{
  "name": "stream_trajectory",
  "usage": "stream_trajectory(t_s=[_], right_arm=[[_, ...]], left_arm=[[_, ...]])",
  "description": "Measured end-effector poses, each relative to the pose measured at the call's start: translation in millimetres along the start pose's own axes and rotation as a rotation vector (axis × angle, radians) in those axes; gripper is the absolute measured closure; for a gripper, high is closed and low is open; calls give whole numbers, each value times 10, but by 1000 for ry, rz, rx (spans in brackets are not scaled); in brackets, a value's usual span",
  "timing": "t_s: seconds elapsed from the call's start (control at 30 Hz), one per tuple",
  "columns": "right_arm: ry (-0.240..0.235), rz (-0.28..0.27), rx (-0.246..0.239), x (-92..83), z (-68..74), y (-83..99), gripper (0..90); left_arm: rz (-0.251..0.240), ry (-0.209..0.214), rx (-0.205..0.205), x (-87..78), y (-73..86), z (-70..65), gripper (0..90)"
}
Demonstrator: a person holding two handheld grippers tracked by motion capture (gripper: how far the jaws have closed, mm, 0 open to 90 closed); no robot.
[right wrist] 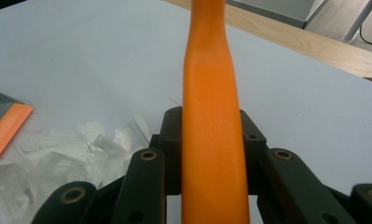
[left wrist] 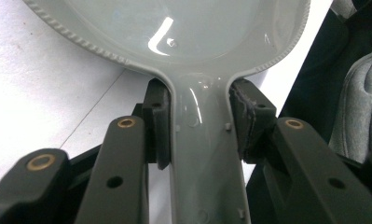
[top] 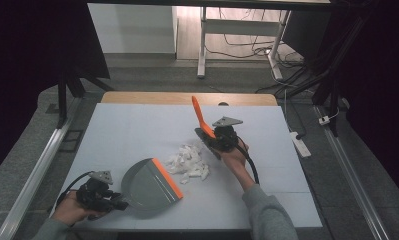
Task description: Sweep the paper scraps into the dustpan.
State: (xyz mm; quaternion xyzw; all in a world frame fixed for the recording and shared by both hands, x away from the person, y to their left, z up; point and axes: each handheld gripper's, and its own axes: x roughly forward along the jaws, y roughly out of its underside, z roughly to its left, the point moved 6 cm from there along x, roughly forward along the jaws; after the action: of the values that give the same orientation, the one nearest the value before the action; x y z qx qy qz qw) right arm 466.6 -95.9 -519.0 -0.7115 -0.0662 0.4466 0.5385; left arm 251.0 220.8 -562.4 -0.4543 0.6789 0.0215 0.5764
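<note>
High view: white counter [top: 127,130] fills the middle of the frame, wood edge along its top, dark floor and cables beyond. Left claw [top: 118,201] sits at lower left, held by the person's left hand [top: 69,207], closed on the handle of a grey dustpan [top: 147,185]. The dustpan lies flat on the counter just right of that claw, its orange lip [top: 168,177] facing the centre. A pile of white crumpled paper scraps [top: 189,161] sits mid-frame, just right of the orange lip, nearly touching it. Right claw [top: 207,134] is right of centre, above and just beside the pile, gripping an orange brush handle [top: 201,116] that sticks up and slightly left toward the top of the frame; right hand [top: 234,157] and grey sleeve [top: 267,215] come in from the bottom right. Brush head not visible, can't tell where the bristles are. Left gripper view: both jaws pressed against the sides of the narrow grey dustpan neck [left wrist: 202,116], pan bowl spreading across the top of the frame, counter at left. Right gripper view: jaws clamped on either side of the orange handle [right wrist: 211,121] running up centre frame; paper scraps [right wrist: 58,154] at lower left, a bit of the orange lip [right wrist: 6,130] at the left edge, wood counter edge at upper right.
</note>
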Motion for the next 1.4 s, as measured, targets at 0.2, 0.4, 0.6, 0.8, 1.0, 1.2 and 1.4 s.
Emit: stream_trajectory(t_s=[0.2, 0.4, 0.6, 0.8, 1.0, 1.2, 1.4], right_arm=[[0, 13, 7, 49, -4, 24, 698], [-2, 32, -2, 126, 40, 43, 698], [22, 30, -18, 156, 64, 20, 698], [65, 16, 9, 103, -67, -37, 698], [89, 66, 26, 185, -161, 20, 699], [60, 103, 6, 286, -66, 45, 699], [39, 128, -36, 343, 107, 46, 699]], left_arm=[[-3, 10, -8, 33, -13, 13, 611], [3, 16, -1, 72, -34, 5, 611], [4, 17, -2, 79, -40, 2, 611], [2, 18, -5, 85, -45, 2, 611], [1, 18, -5, 96, -54, 4, 611], [0, 18, -7, 99, -56, 3, 612], [-1, 17, -12, 103, -59, -1, 611]])
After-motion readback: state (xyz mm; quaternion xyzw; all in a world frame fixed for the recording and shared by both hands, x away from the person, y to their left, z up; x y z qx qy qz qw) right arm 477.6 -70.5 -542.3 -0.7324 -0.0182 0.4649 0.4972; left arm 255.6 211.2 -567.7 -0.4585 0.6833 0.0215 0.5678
